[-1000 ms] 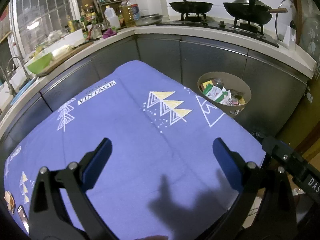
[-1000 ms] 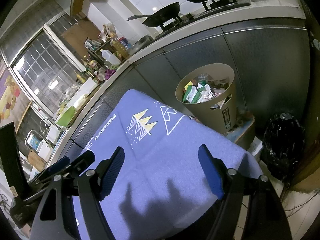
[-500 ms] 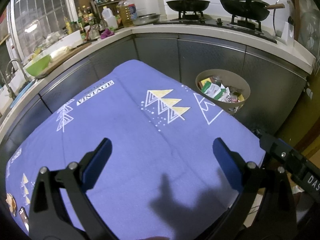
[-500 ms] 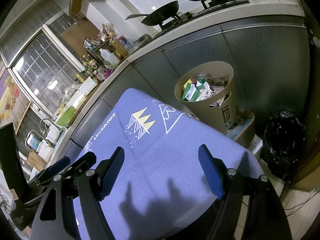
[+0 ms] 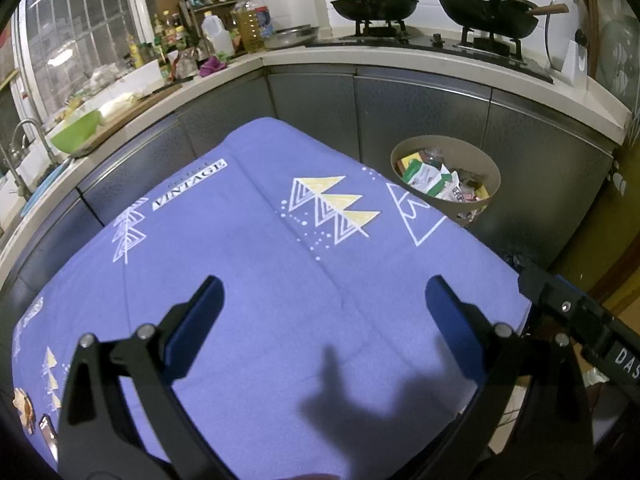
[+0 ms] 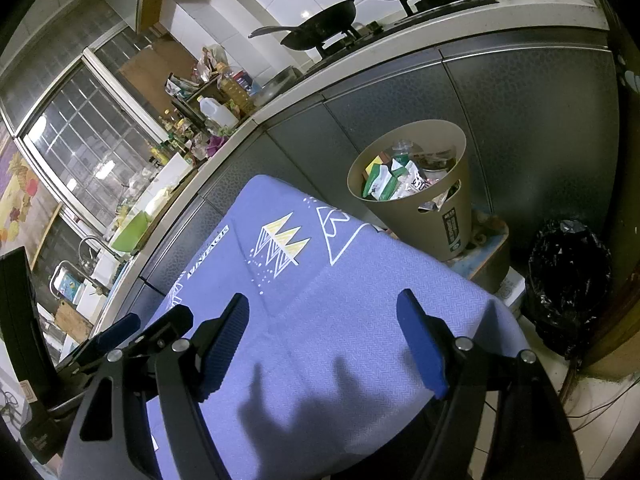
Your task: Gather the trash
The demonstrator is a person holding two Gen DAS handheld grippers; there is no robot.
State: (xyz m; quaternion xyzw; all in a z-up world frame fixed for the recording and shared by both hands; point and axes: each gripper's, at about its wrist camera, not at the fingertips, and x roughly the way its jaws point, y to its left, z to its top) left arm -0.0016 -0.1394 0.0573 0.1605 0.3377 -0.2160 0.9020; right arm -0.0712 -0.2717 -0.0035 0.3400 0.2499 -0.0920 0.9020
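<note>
One blue cloth-covered table (image 5: pixel 260 280) fills the middle, one tan bin (image 6: pixel 436 220) of wrappers stands just past its far corner, and two grippers, left (image 5: pixel 320 300) and right (image 6: pixel 324 320), hover wide open, empty.

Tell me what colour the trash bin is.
Tan bin, best in the right wrist view.

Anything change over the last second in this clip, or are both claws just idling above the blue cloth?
Nothing visibly changed. The left claw and right claw stay open and empty above the blue cloth, nothing was taken hold of or let go, and the trash bin beside the cloth is just as full of wrappers.
</note>
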